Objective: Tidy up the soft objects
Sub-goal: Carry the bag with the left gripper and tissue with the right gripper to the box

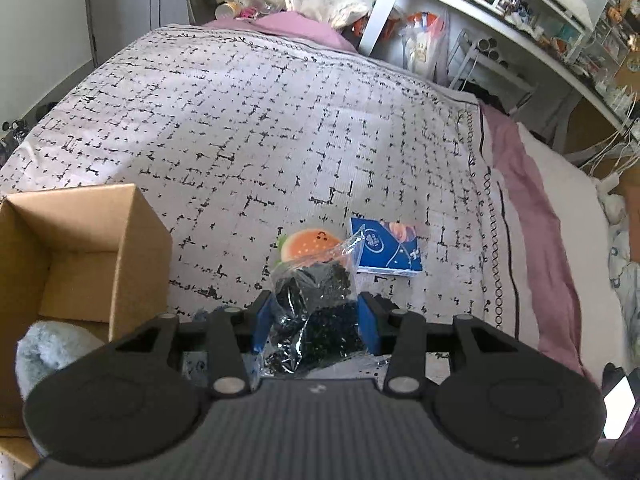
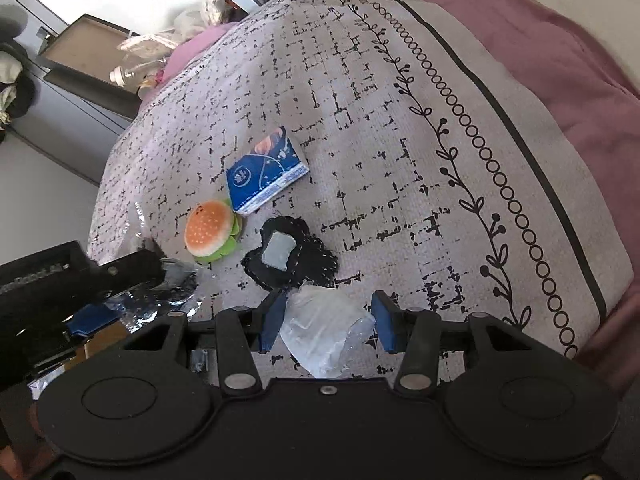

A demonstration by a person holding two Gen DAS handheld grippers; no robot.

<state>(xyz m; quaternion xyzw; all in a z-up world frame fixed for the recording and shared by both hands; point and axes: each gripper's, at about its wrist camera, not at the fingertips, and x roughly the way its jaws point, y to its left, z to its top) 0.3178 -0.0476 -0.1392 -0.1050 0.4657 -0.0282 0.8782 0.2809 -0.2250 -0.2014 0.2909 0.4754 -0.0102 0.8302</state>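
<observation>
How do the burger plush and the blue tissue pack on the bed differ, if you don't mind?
The burger plush is round and orange with a green frill; the tissue pack is flat, rectangular and blue. The plush looks smaller than the pack. Both lie on the patterned bedspread, nearly touching, and neither is gripped.

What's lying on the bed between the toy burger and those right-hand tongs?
A black fabric piece with a grey patch lies between the toy burger and the right tongs, seen from the right wrist.

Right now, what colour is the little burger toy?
Orange bun, green frill underneath; the burger toy shows best in the right wrist view.
</observation>
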